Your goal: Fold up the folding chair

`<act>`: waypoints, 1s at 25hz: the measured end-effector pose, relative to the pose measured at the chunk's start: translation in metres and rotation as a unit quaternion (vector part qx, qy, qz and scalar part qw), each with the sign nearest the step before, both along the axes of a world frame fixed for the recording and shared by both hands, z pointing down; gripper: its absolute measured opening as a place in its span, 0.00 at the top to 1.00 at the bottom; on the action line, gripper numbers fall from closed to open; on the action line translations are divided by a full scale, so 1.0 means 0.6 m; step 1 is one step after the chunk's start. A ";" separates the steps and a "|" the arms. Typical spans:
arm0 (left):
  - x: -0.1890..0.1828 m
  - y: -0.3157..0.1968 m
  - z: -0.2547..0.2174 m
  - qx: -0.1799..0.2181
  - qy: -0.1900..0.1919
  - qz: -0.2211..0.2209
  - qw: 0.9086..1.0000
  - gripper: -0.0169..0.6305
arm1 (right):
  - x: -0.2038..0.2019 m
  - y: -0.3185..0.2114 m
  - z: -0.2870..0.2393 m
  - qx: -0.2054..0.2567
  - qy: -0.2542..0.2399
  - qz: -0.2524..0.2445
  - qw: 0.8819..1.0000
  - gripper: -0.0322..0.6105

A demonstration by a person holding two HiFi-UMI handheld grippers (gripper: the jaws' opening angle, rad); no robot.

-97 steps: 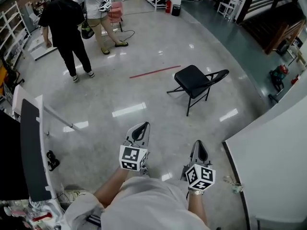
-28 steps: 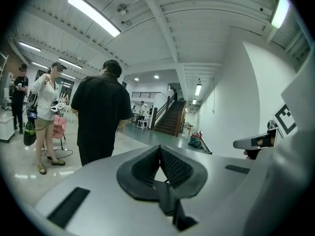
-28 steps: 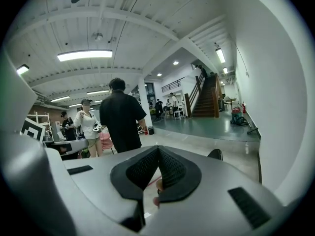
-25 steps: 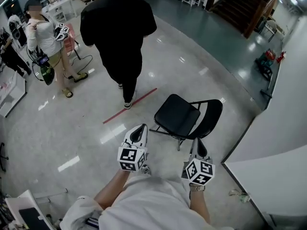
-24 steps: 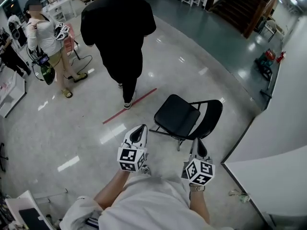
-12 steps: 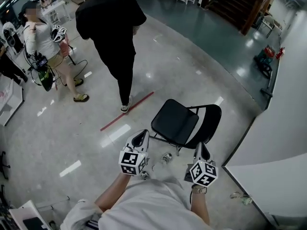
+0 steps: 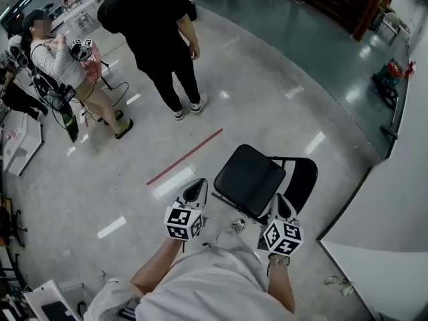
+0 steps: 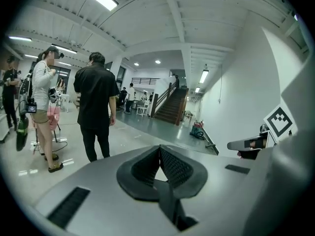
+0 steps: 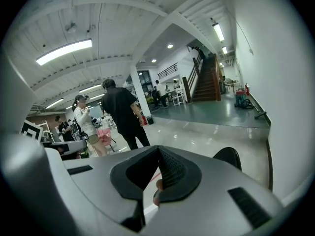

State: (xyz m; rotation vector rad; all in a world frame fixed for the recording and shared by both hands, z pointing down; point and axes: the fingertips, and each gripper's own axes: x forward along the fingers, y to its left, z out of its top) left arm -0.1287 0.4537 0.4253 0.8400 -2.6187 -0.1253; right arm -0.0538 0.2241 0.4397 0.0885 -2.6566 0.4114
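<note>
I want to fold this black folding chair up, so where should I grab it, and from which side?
Probably the backrest, at its top rim, from above with the right gripper beside it: it is a thin upright edge that jaws can span. The left gripper could lift the front edge of the open, flat seat from below. Both grippers are shut; open them first.

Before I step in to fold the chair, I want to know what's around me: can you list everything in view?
Chair: one, black, unfolded, on the floor just ahead.
Tape line: one, red, on the floor left of the chair.
People: two, one in black, one in a light top, far left.
Stairs: one flight, dark brown, top right.
Wall: one, white, right.
Left gripper: grey, shut, empty.
Right gripper: grey, shut, empty.
</note>
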 end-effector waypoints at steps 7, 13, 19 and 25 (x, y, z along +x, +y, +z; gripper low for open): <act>-0.066 -0.050 0.007 0.003 0.004 -0.022 1.000 0.96 | -0.094 -0.064 -0.009 0.010 -0.012 -0.013 1.000 0.94; -0.098 -0.054 0.019 -0.001 0.018 0.000 1.000 0.96 | -0.111 -0.068 -0.002 0.006 0.001 0.009 1.000 0.94; -0.149 -0.099 0.069 -0.013 0.054 0.069 0.996 0.96 | -0.102 -0.111 0.030 0.011 0.037 0.074 0.996 0.94; -0.223 -0.180 0.137 -0.018 0.107 0.153 0.982 0.96 | -0.102 -0.159 0.074 0.009 0.089 0.141 0.986 0.94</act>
